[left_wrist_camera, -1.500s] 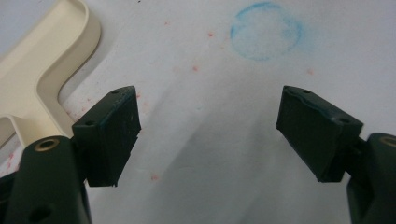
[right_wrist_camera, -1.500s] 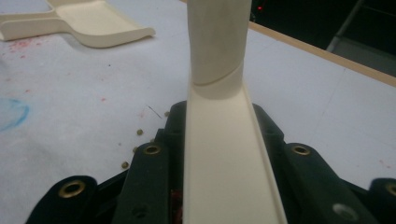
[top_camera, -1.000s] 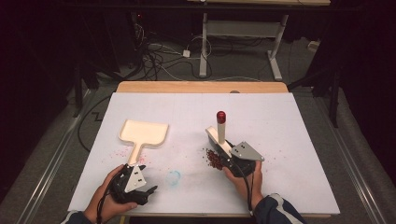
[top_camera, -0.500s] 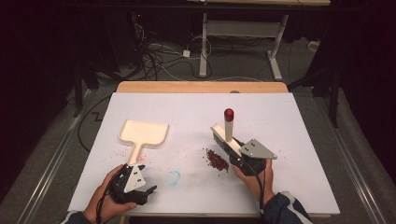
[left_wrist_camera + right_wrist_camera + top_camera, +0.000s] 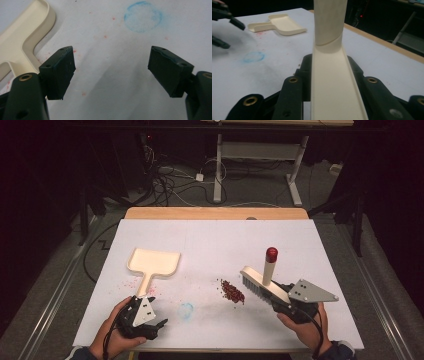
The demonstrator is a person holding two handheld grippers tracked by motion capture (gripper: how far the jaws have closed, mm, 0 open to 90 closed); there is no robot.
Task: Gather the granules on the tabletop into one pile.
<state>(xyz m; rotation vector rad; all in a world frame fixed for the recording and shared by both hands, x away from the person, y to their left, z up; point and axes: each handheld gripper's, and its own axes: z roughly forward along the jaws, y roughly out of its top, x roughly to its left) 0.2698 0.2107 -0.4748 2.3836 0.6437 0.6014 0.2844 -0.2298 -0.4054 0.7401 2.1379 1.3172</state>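
Surface (image 5: 210, 235) is lying white under the lamp, dark floor and cables beyond. Dustpan (image 5: 152, 264) is resting flat on its left part, handle pointing toward the person, scoop mouth facing away. Brush (image 5: 260, 285) is sitting in the right claw (image 5: 280, 297), which is pinching its cream back; bristles are pointing down just above the surface, the red-tipped handle standing up. Crumbs (image 5: 232, 291), a small red pile, are lying immediately left of the bristles, between brush and dustpan. Left claw (image 5: 150, 322) is hovering spread and holding nothing, just short of the dustpan handle, with a faint blue ring (image 5: 143, 16) ahead of it.

Key relation: the crumbs are lying leftward of the brush, the dustpan farther left still, well apart. Judgement: the sweep line is running right to left; the left claw is the nearer one to fetch the dustpan.
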